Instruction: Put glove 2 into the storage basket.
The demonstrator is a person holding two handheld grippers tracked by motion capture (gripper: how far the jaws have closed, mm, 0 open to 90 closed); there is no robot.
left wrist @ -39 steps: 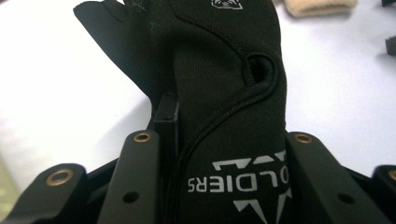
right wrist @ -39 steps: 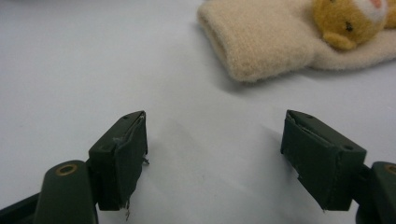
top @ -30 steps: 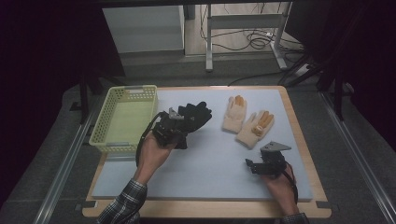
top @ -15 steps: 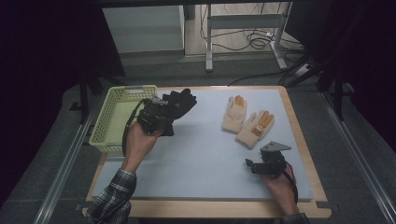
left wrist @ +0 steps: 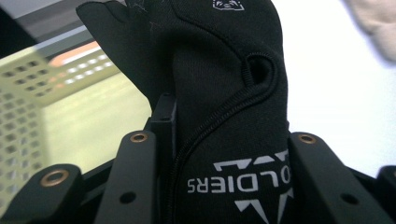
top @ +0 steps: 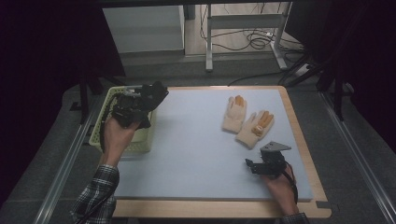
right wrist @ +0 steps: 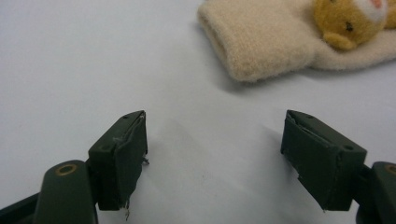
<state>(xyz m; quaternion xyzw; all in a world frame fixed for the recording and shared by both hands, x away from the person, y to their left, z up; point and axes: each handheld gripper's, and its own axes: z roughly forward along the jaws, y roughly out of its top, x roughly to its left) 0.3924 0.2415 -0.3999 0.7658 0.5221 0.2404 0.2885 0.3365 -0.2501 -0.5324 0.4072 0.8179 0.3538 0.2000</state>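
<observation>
over basket (top: 106, 122) | black glove (top: 154, 93) clamped btwn left hand-held gripper (top: 135, 105) jaws

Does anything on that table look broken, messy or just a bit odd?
Nothing is spilled or broken. The two cream gloves lie askew, overlapping near the mat's far right corner. The right claw's pads look frayed at the edges. The left claw holds a black glove over the green basket.

Looks like a lab recording cell. Bench (top: 299, 140) is a wood-framed board under a pale mat, dark curtains around it. Beyond the bench: metal frame legs (top: 208, 42) and loose cables (top: 254, 39) on bare floor.
</observation>
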